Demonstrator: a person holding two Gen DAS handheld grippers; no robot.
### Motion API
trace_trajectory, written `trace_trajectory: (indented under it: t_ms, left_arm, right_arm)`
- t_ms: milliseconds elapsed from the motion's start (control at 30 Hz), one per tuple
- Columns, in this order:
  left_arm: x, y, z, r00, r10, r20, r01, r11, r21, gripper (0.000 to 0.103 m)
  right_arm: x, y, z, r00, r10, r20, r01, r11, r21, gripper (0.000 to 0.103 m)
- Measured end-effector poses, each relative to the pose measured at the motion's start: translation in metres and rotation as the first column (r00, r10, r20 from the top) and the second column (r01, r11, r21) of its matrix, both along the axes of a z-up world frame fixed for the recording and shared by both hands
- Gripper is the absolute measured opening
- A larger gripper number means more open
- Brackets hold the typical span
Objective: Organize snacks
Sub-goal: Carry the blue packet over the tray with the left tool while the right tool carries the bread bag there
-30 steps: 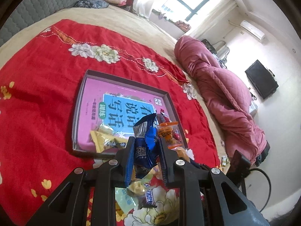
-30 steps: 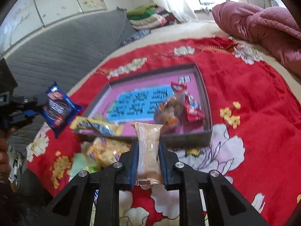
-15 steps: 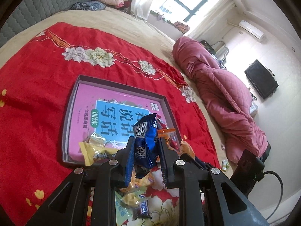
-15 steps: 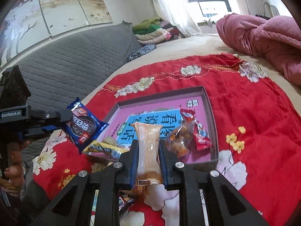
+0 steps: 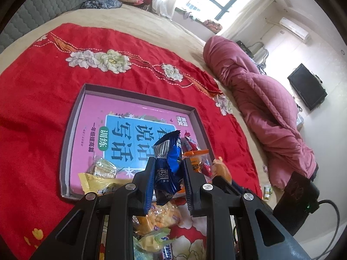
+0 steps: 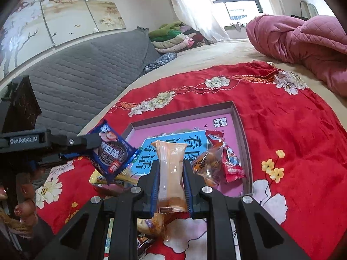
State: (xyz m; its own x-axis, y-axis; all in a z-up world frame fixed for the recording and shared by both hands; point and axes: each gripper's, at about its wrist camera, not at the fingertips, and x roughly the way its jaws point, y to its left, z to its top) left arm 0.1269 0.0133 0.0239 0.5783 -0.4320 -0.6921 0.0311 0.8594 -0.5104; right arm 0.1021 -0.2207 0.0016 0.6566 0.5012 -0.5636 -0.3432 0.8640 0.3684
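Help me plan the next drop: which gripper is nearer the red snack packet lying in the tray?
Right. The right gripper, shut on the clear pastry packet, hovers just beside the red snack packet. The left gripper, holding the blue cookie packet, is off past the tray's opposite side.

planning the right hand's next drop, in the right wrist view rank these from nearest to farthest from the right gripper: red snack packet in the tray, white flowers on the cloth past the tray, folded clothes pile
1. red snack packet, just ahead and right of the right gripper, inside the tray.
2. white flowers, on the red cloth beyond the tray's far-left corner.
3. folded clothes pile, far back by the curtain.
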Motion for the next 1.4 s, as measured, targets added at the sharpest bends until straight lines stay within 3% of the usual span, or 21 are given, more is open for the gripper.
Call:
trace_trajectory:
  t_ms: [867,1400]
  left_arm:
    - [0.029,-0.005,-0.046,0.996,0.029,-0.088,-0.029,1.000,0.003,0.025]
    - [0.031,-0.008,-0.059,0.992,0.017,-0.121,-0.017,1.000,0.004,0.025]
  right_arm:
    - [0.028,0.013,-0.016,1.000,0.013,-0.021,-0.013,1.000,0.014,0.021]
    - [0.036,0.027,-0.032,0.998,0.036,-0.049,-0.038,0.999,-0.029,0.021]
